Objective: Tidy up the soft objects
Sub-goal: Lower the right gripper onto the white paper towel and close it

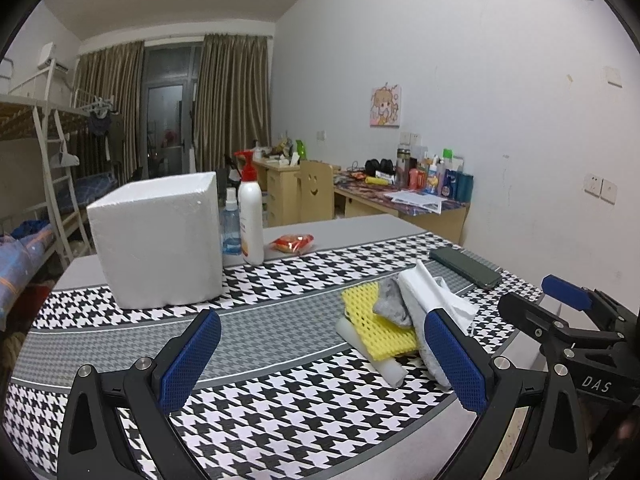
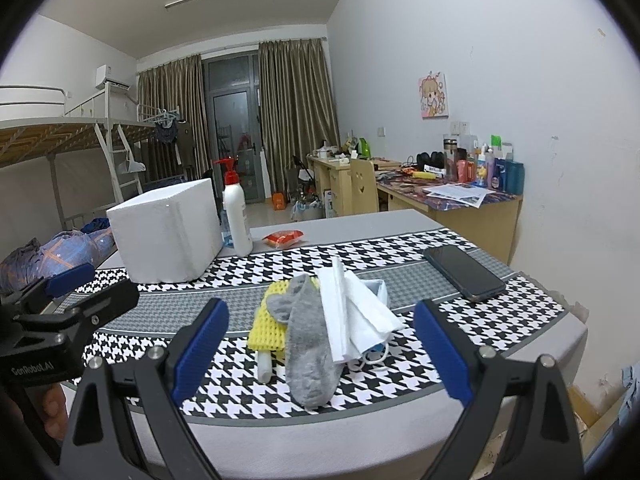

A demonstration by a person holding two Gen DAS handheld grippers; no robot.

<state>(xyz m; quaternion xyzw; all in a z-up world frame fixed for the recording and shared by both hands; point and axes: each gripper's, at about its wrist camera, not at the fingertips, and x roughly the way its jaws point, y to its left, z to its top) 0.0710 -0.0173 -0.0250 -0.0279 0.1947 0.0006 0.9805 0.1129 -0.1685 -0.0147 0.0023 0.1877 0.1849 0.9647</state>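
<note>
A pile of soft things lies on the houndstooth table mat (image 2: 400,256): a grey sock (image 2: 308,344), a yellow mesh sponge (image 2: 266,330), folded white tissue (image 2: 340,312) and a face mask (image 2: 376,336) underneath. In the left wrist view the same yellow sponge (image 1: 372,320), grey sock (image 1: 392,302) and white tissue (image 1: 428,292) sit just left of my right-hand finger. My left gripper (image 1: 324,360) is open over the mat, left of the pile. My right gripper (image 2: 324,356) is open, its fingers on either side of the pile and nearer the camera. A white foam box (image 1: 160,240) stands at the back left.
A white pump bottle (image 2: 236,216), a small clear spray bottle (image 1: 231,224) and a red snack packet (image 2: 282,238) stand behind the box. A dark phone (image 2: 464,272) lies at the right of the mat. A bunk bed is left, desks beyond.
</note>
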